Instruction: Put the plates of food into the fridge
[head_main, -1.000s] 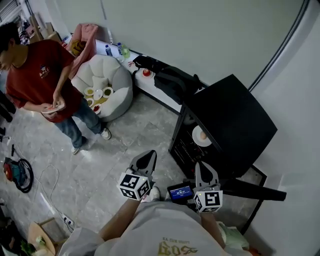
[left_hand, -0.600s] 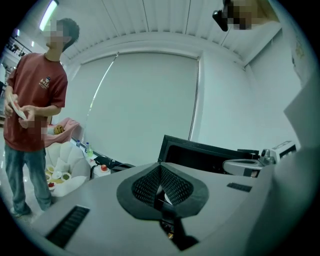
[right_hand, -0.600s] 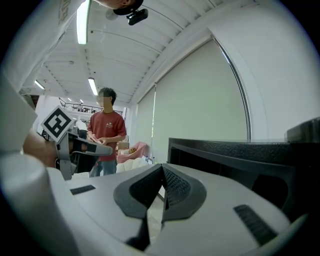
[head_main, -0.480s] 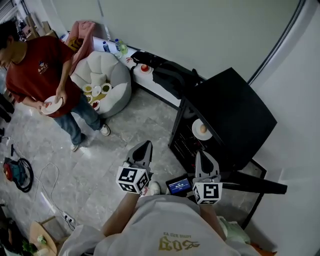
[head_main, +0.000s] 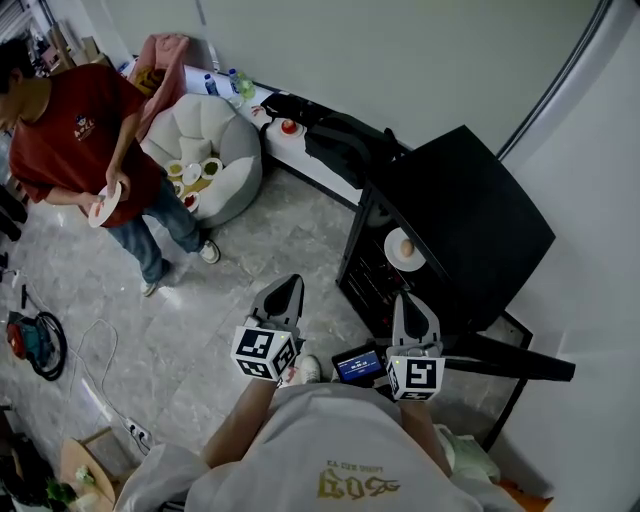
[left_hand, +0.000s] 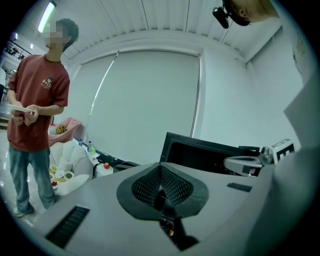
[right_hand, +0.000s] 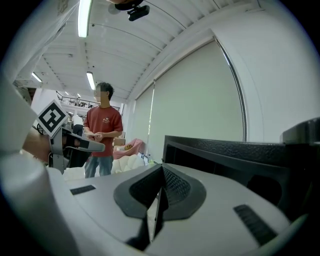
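Note:
A black fridge (head_main: 470, 225) stands open at the right, its door (head_main: 515, 362) swung toward me. On a shelf inside sits a white plate with a pale round food (head_main: 403, 248). Several small plates of food (head_main: 195, 176) rest on a white beanbag chair (head_main: 225, 150) at the far left. A person in a red shirt (head_main: 70, 130) holds another white plate (head_main: 102, 204), tilted. My left gripper (head_main: 288, 286) and right gripper (head_main: 407, 302) hang side by side over the floor in front of the fridge, both shut and empty. The left gripper view shows its pads pressed together (left_hand: 161, 192); so does the right gripper view (right_hand: 159, 196).
A low white bench (head_main: 300, 160) along the far wall carries a black bag (head_main: 345, 150), bottles and a red item. Cables and a tool (head_main: 30, 345) lie on the grey tiled floor at the left. A cardboard box (head_main: 80, 465) sits at the bottom left.
The person in red has lowered the white plate from chest height to one hand and tilted it. My two grippers have stayed almost in place, both still shut.

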